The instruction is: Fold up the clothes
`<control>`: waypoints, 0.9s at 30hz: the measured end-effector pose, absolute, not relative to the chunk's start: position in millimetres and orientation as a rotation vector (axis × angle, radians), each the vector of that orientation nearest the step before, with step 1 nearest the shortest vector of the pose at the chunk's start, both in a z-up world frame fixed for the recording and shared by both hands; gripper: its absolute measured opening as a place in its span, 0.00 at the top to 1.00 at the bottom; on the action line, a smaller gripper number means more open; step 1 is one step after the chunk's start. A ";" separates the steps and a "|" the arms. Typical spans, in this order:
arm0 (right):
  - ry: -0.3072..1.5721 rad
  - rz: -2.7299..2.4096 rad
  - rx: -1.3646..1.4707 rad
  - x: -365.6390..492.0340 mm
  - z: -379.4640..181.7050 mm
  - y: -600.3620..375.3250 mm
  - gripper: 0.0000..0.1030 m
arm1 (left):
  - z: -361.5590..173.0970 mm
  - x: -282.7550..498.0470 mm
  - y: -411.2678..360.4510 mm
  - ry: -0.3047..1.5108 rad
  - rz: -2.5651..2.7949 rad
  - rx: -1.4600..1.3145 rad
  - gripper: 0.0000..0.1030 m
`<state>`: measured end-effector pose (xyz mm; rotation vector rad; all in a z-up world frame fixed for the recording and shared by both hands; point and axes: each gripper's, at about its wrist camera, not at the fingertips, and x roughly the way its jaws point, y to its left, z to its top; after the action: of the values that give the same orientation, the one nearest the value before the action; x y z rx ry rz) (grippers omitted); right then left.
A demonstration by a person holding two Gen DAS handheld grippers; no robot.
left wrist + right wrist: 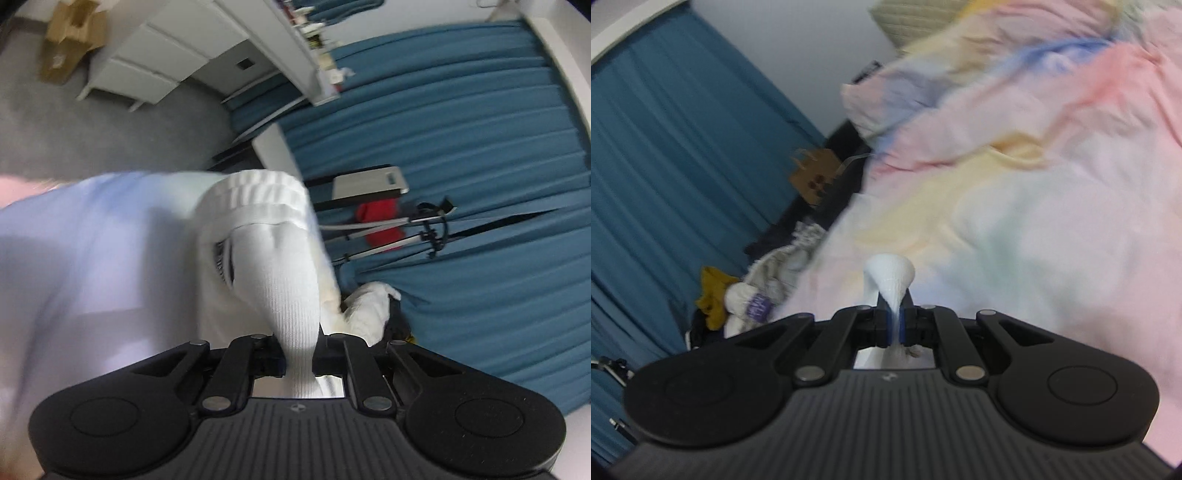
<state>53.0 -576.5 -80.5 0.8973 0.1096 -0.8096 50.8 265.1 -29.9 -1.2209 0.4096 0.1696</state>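
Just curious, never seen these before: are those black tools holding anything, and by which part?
Yes. The left tool pinches a white ribbed sock by its narrow end; the right tool pinches a bunched bit of white fabric.

Both tongs point(298, 350) point(896, 325) are black, ribbed plastic with silver pivot screws; the right one's pads point(884, 325) are blue.

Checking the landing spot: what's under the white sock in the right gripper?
Under the white sock in the right gripper lies a pastel sheet. Whatever is beneath the sheet is covered.
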 end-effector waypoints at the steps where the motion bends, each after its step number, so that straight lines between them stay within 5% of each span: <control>1: 0.114 -0.801 0.880 69.9 -71.8 -577.3 0.93 | -25.0 64.6 265.6 0.409 0.169 -1.215 0.89; 9: 0.199 -0.776 0.698 250.9 -40.4 -586.3 0.93 | -32.0 215.5 272.8 0.389 0.225 -1.189 0.89; 21: 0.399 -0.725 0.415 429.9 -133.6 -583.8 0.93 | -111.7 360.1 266.6 0.475 0.320 -1.113 0.86; 27: 0.342 -0.642 0.514 410.3 -127.7 -588.3 0.89 | -95.2 358.3 250.5 0.435 0.275 -0.998 0.58</control>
<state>410.3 -588.3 -127.7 0.5138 0.3415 -0.6415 358.3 250.5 -95.2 -0.9978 0.4351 0.2750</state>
